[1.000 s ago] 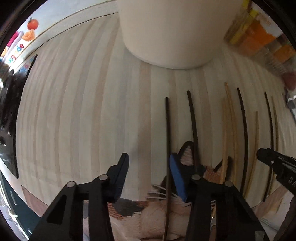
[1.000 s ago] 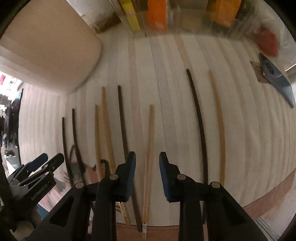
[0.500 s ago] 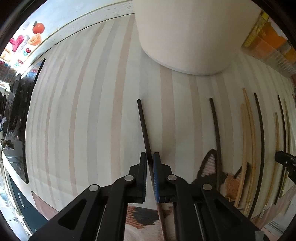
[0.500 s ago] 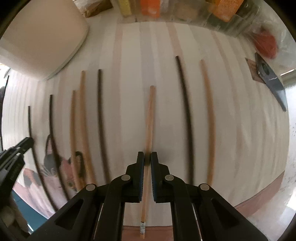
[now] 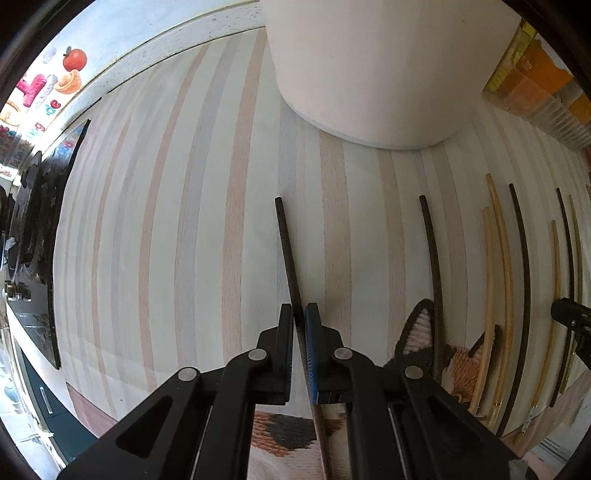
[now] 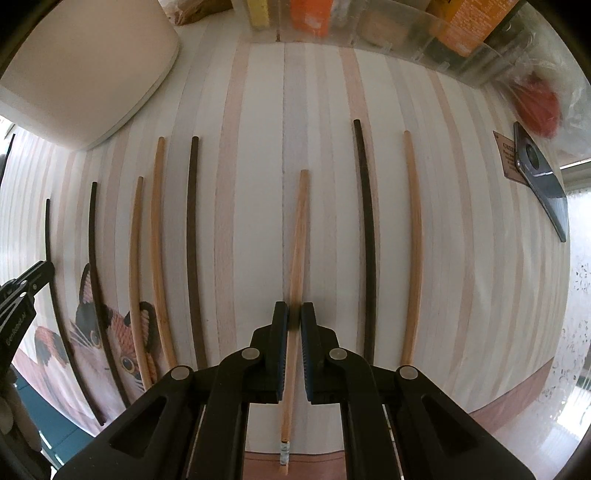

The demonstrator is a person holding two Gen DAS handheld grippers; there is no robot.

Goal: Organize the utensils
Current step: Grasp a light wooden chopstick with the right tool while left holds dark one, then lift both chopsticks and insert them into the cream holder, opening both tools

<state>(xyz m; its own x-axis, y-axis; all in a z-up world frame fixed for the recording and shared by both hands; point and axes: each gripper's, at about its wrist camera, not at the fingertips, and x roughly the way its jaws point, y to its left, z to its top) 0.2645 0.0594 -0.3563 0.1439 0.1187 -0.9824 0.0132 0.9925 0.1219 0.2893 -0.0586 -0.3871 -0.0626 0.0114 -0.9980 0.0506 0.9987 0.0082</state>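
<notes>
My left gripper (image 5: 300,314) is shut on a dark chopstick (image 5: 286,251), which points ahead over the striped wooden table (image 5: 166,240). My right gripper (image 6: 294,312) is shut on a light wooden chopstick (image 6: 299,236) with a metal-tipped end near the table's front edge. Several more dark and light chopsticks lie in a row: a dark one (image 6: 364,229) and a light one (image 6: 413,236) right of the right gripper, a dark one (image 6: 192,240) and two light ones (image 6: 159,236) to its left. The left gripper shows at the right wrist view's left edge (image 6: 22,291).
A large white container (image 5: 369,66) stands at the back, also in the right wrist view (image 6: 81,66). A cat-pattern mat (image 6: 107,332) lies under the left chopsticks. Clear bins with orange and yellow packets (image 6: 388,26) line the back. A dark phone (image 6: 539,173) lies at right.
Both grippers closed from open, the left on the dark chopstick and the right on the light one. The left gripper's chopstick now sits further left of the row.
</notes>
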